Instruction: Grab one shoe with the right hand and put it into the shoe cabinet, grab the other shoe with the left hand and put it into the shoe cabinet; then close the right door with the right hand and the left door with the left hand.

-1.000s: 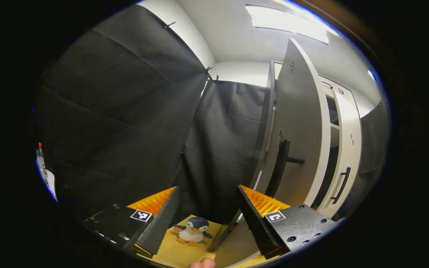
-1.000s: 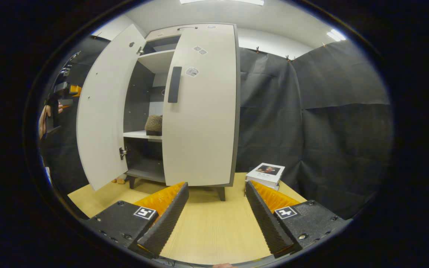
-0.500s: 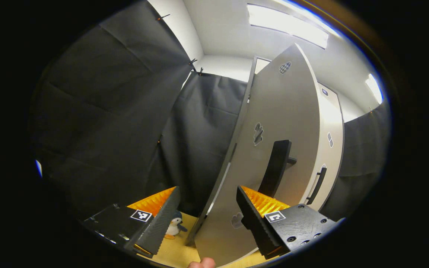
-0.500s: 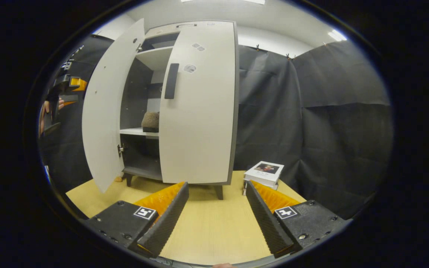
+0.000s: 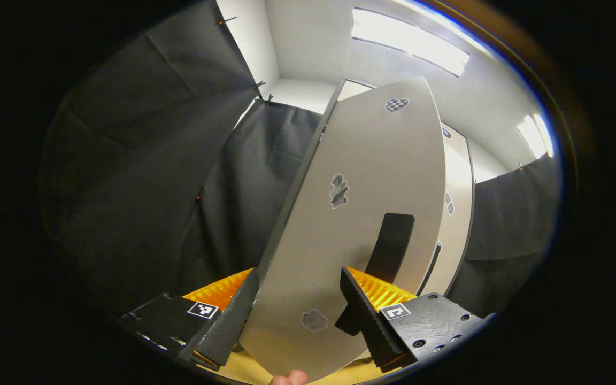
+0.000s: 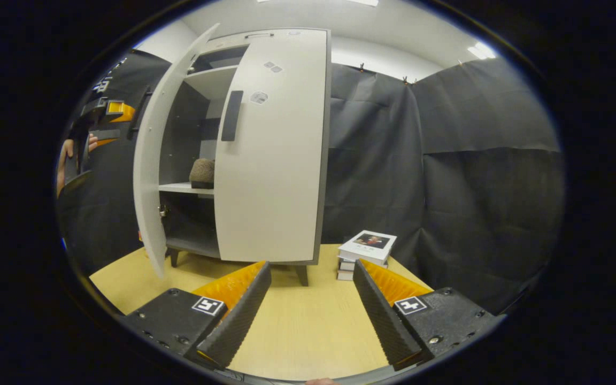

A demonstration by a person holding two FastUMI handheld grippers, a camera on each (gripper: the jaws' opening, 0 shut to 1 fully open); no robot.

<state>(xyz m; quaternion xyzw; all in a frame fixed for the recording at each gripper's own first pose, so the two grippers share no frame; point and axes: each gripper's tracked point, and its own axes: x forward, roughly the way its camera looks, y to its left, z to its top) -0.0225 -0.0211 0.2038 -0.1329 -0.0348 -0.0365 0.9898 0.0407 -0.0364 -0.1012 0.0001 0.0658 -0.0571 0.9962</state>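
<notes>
The white shoe cabinet (image 6: 244,48) stands on the wooden floor. Its right door (image 6: 270,160) looks shut. The left door (image 6: 150,160) is partly swung in, and a brown shoe (image 6: 202,172) sits on the middle shelf behind it. In the left gripper view the left door's outer face (image 5: 351,176) and its dark handle (image 5: 391,243) are very close. My left gripper (image 5: 297,313) is open right in front of that face, below the handle; whether it touches the door I cannot tell. My right gripper (image 6: 310,313) is open over the floor, away from the cabinet.
A stack of books (image 6: 367,247) lies on the floor right of the cabinet. A hand (image 6: 64,160) holds the left gripper (image 6: 109,124) outside the left door. Black cloth walls close in the booth. Wooden floor (image 6: 308,331) spreads in front of the cabinet.
The left door has swung further toward the cabinet. My left gripper has come round onto the door's outer face; the toy penguin is now hidden. The right gripper shifted slightly.
</notes>
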